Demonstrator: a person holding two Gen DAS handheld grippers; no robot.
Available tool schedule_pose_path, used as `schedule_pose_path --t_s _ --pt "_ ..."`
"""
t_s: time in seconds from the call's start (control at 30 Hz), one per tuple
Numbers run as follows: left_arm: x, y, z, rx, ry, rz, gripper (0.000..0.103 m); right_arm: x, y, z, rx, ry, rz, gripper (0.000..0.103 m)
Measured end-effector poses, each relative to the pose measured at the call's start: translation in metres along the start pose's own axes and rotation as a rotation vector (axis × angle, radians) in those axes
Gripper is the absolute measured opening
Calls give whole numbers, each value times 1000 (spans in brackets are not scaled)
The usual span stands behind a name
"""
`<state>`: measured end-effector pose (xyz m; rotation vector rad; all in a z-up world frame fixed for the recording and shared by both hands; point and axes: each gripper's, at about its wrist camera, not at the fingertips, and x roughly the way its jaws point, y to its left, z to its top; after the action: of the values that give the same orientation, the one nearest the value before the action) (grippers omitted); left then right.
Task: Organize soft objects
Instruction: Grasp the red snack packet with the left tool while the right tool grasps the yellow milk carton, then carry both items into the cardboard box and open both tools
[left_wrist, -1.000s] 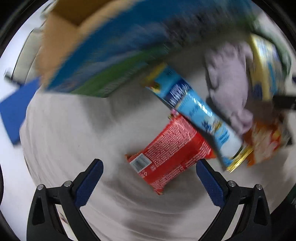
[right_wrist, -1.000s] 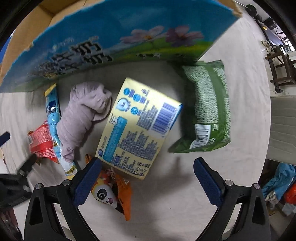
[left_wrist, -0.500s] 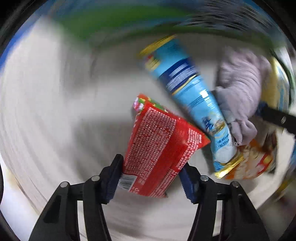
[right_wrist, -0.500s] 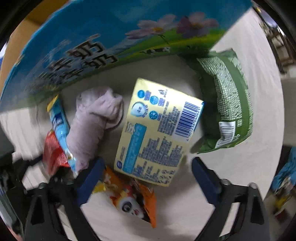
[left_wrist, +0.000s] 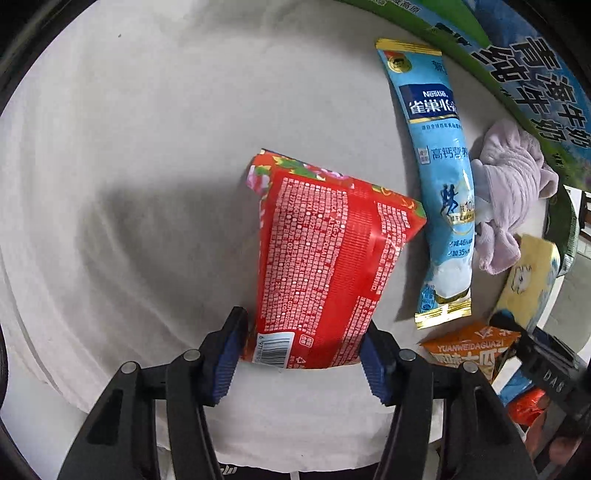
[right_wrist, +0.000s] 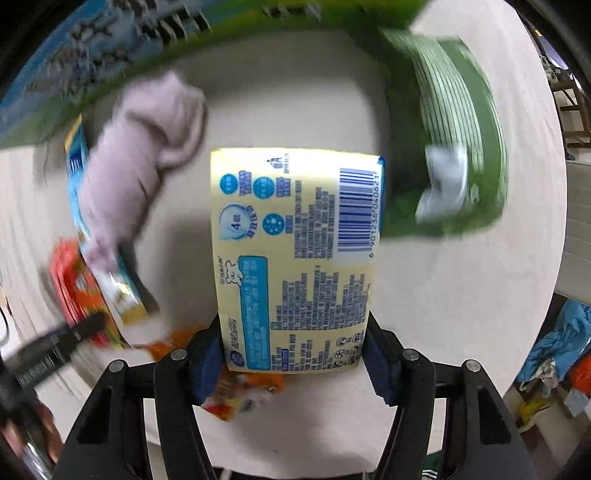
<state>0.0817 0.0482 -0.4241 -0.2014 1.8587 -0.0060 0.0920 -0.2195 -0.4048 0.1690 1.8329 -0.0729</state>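
My left gripper (left_wrist: 301, 354) is shut on the near end of a red snack packet (left_wrist: 325, 258), held tilted above the white cloth. My right gripper (right_wrist: 295, 358) is shut on the near end of a yellow tissue pack (right_wrist: 295, 254), lifted off the cloth. A lilac cloth (left_wrist: 509, 199) lies bunched beside a long light-blue sachet (left_wrist: 439, 177); both also show blurred in the right wrist view, cloth (right_wrist: 140, 162), sachet (right_wrist: 79, 177). An orange snack bag (left_wrist: 469, 350) lies near the right gripper (right_wrist: 243, 387). A green packet (right_wrist: 458, 147) lies at the right.
A blue-and-green printed cardboard box (left_wrist: 524, 74) stands along the far side (right_wrist: 110, 66). The white cloth (left_wrist: 129, 184) covers the table, with its edge near me. Chairs and clutter (right_wrist: 561, 369) stand beyond the table's right edge.
My left gripper moved onto the red packet and shut on it. My right gripper moved down onto the yellow pack, shut on it and lifted it; the view is swinging.
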Motion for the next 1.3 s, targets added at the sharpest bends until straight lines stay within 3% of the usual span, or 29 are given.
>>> schedule_pose_path --t_s 0.03,0.17,0.3,0.37,0.5,0.6,0.73,1.03,1.3 --pt "-18 -7 8 4 -6 16 56 5 -1 -5 -2 -6 4 67" --pt "-22 -29 3 26 -53 68 56 2 -8 1 39 -57 44 68" --pt "-18 -60 -2 72 -77 121 55 26 -8 11 65 -101 39 69" --pt "-14 -80 22 74 -87 131 49 37 -8 17 77 -111 20 70" --pt "-26 -86 17 77 -106 141 48 45 -3 23 75 -115 -30 67" --pt "-13 -89 33 74 -114 142 47 55 5 18 79 -119 -43 66" --pt "-23 -85 38 71 -130 139 44 40 9 19 82 -115 -42 65" --pt "-71 -96 -5 103 -220 105 44 -7 -13 10 69 -164 -8 65" --pt "-133 -113 -61 167 -292 1 44 -64 -2 -36 22 -248 40 65"
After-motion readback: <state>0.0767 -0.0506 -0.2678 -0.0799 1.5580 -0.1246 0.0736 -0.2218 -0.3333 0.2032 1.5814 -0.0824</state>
